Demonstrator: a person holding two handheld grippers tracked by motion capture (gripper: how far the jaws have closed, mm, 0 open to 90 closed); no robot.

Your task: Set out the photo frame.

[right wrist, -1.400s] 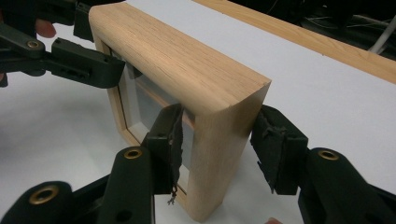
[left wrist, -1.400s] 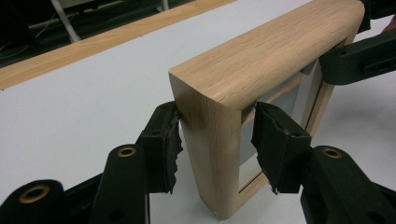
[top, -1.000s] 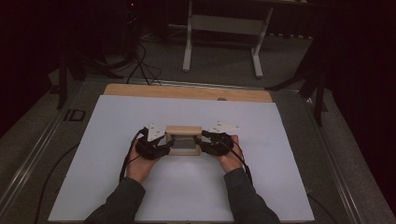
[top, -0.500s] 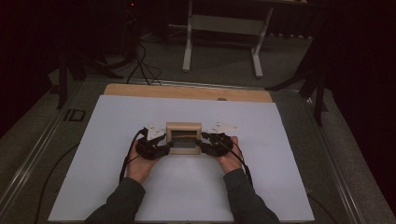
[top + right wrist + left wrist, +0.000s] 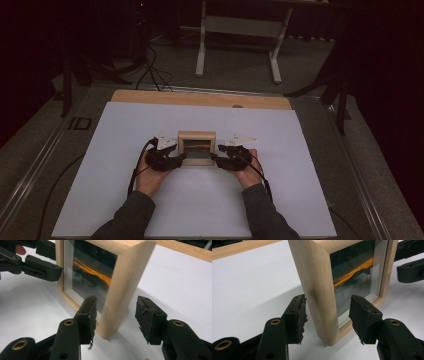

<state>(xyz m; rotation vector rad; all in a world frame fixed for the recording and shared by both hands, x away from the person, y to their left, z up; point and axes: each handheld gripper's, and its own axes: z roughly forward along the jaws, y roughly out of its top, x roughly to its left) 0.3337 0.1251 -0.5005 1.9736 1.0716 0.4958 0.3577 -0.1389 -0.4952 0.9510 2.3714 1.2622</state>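
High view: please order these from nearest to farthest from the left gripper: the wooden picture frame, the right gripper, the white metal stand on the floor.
1. Wooden picture frame, directly beside the left gripper.
2. Right gripper, across the frame.
3. White metal stand, on the floor beyond the table.

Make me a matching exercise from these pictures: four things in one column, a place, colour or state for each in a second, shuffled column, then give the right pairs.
Things
1. wooden frame
2. left gripper
3. right gripper
4. white sheet

Descriptions
A. open, jaws either side of the frame's right edge
B. stands upright, pale wood, glass front with an orange streak
C. covers the tabletop under everything
D. open, jaws either side of the frame's left edge

Pairs: 1-B, 2-D, 3-A, 4-C
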